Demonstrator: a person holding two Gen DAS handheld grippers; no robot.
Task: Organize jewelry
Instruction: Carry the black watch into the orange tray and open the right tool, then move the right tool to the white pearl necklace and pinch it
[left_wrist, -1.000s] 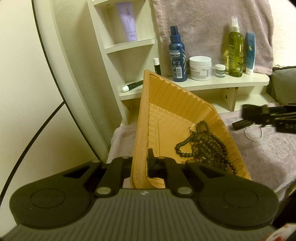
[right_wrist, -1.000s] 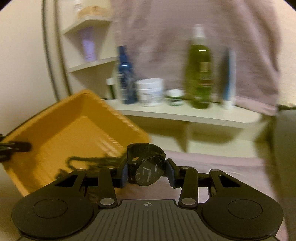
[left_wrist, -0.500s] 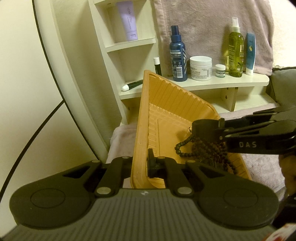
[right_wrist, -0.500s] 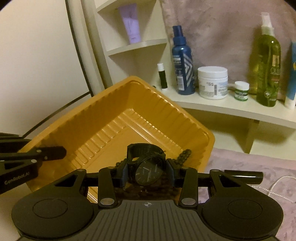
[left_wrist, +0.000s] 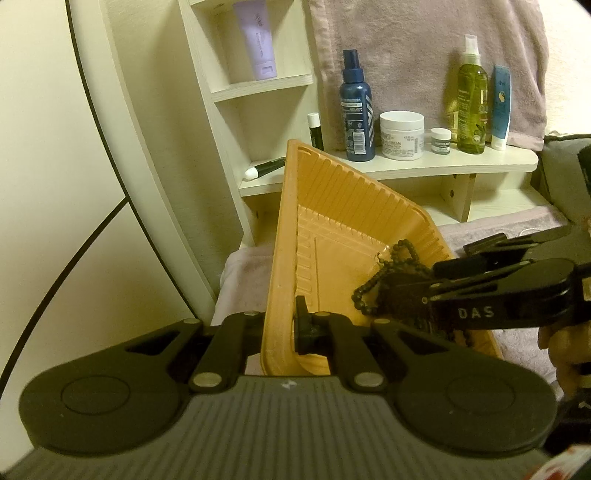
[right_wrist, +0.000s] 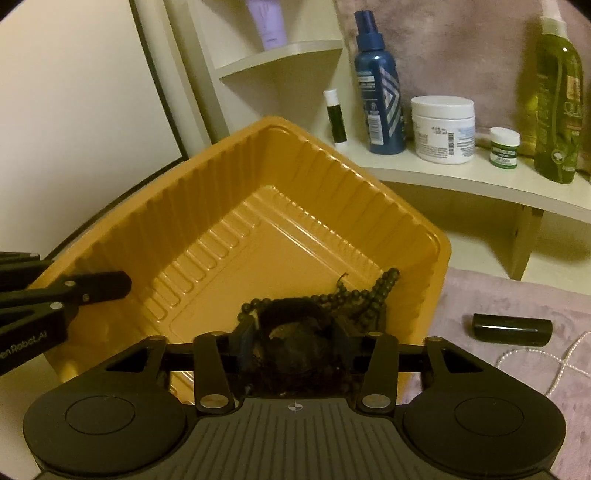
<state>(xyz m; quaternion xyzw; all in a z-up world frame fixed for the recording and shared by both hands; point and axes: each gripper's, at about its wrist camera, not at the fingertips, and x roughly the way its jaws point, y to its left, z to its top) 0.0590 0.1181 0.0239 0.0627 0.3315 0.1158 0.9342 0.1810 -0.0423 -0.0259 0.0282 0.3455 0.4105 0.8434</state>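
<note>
Mauve towel-covered surface (right_wrist: 491, 299) w/ pale shelf unit behind. Nearest: left gripper (left_wrist: 280, 325) clamped on near rim of orange tray (right_wrist: 280, 173), holding it tilted. Right gripper (right_wrist: 291, 343) over tray's near-right corner, fingers parted a little around a black watch (right_wrist: 291, 332); whether pinched or let go, can't tell. Dark bead string (right_wrist: 365, 295) heaped under it in tray. Right of tray on towel: black tube (right_wrist: 511, 329), pearl strand (right_wrist: 546, 358). Far shelf: blue bottle (right_wrist: 380, 92), white jar (right_wrist: 443, 129).

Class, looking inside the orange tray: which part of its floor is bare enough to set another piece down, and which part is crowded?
Bare: the orange tray floor from the left gripper at the rim across to the far corner. Crowded: the near right corner, where the dark bead necklace is heaped and the right gripper sits with the watch.
</note>
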